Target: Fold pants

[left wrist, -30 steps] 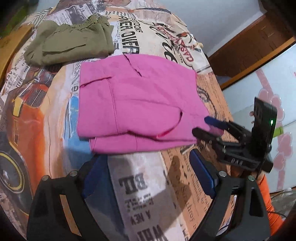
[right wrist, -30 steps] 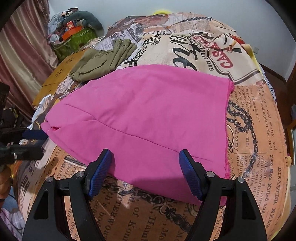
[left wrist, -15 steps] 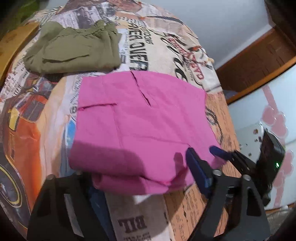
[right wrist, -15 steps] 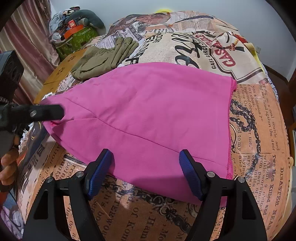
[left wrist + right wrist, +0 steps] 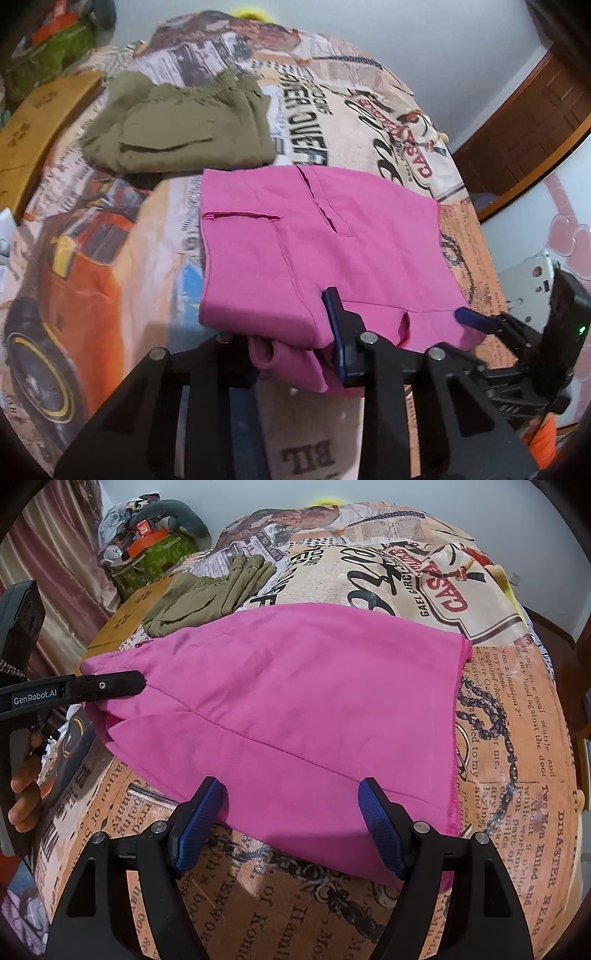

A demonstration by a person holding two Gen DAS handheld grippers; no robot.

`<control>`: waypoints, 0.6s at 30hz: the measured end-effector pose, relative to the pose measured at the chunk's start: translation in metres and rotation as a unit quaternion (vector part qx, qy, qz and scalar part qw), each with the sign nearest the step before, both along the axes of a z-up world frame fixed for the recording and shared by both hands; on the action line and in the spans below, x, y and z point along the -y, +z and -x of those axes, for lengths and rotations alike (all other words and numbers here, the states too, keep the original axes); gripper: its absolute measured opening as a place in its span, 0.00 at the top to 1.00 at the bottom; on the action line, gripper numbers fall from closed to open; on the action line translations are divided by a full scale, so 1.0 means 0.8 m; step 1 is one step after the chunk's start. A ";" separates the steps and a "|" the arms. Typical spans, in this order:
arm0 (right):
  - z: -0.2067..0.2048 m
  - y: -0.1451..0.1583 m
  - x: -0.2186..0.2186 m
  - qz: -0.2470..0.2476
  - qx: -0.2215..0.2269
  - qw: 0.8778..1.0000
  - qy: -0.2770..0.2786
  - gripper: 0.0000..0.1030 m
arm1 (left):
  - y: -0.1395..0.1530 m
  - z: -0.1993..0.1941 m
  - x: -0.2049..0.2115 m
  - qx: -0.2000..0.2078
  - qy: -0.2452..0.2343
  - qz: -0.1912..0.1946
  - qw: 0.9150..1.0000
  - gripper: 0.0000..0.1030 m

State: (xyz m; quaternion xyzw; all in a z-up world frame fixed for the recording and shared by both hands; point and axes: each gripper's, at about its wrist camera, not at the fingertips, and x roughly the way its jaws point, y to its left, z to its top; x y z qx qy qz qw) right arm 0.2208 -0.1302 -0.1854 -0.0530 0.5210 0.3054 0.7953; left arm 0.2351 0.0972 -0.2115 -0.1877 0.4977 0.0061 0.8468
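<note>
Pants: pink pants (image 5: 317, 254) lie flat on the bed (image 5: 110, 258), already doubled over on themselves, with the near edge bunched in layers directly under the left tool.
Left tool: the left tool (image 5: 295, 332) has just been closing on that near edge; one blue pad lies on top of the cloth, the other is hidden beneath the fold, and the pink cloth is gathered between them. It looks clamped on the pants, though whether the grip is firm cannot be told.
Right tool: the right tool (image 5: 291, 823) stands with its jaws apart, straddling the near edge of the pants (image 5: 295, 709); the cloth lies between the pads (image 5: 201, 823) and neither pad presses on it.
Other garment: olive pants (image 5: 177, 125) sit folded beyond the pink pair, away from both tools, close to its far edge.
Done: judging by the layers and the short shape, at least one fold is already in.
Left: a further fold appears to remain. The left side is taken up; the right side is not yet gripped, so the lift and carry-over toward the far edge have not begun.
Risk: with one side alone pinched, lifting now would likely skew the layers.
</note>
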 end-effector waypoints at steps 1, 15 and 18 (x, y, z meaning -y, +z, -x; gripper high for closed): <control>0.001 0.003 0.002 -0.003 0.001 1.000 -0.001 0.29 | 0.001 0.006 -0.004 0.004 0.004 -0.008 1.000 0.72; -0.001 -0.006 -0.001 -0.003 -0.011 1.000 -0.001 0.29 | 0.046 0.061 -0.051 0.056 0.053 -0.147 0.986 0.77; 0.001 -0.007 -0.002 -0.003 -0.011 1.000 -0.001 0.29 | 0.072 0.056 -0.025 0.093 0.030 -0.172 0.980 0.77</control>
